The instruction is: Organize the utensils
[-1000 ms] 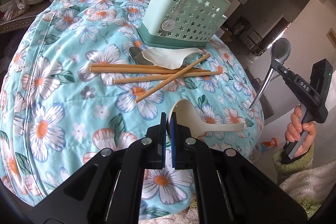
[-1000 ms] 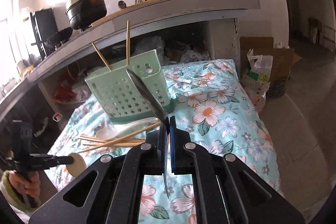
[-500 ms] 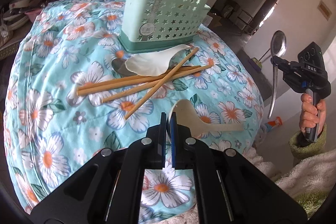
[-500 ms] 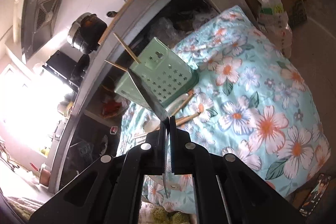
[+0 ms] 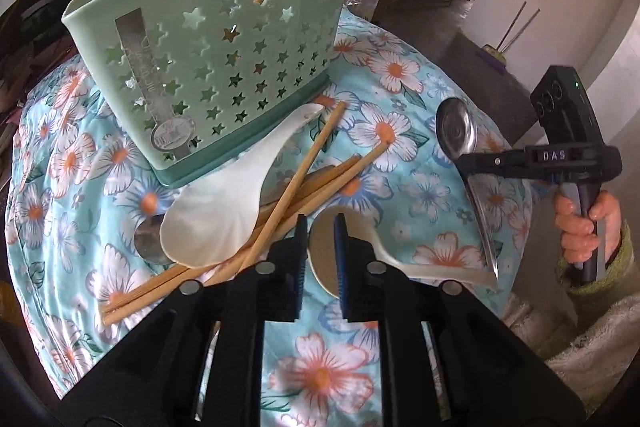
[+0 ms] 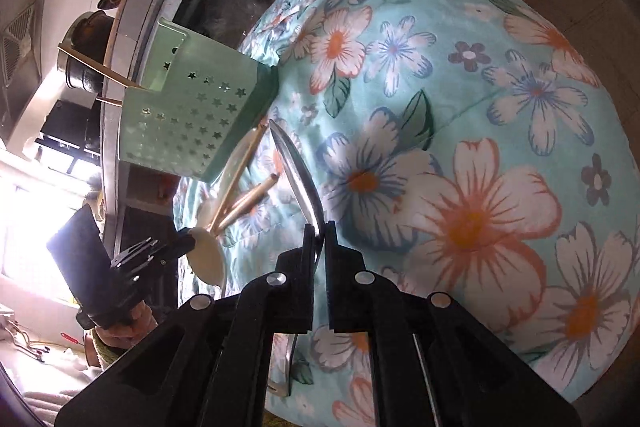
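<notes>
Floral cloth w/ green caddy; left fingers just parted round white spoon, right fingers clamp steel spoon.

Each tool is matte black plastic with two angular fingers. The left tool carries a blue pad on one finger and round silver screws behind it. Seen from there, the right tool bears white letters "DAS", a green light, and a grey handle above a fuzzy olive cuff.
</notes>
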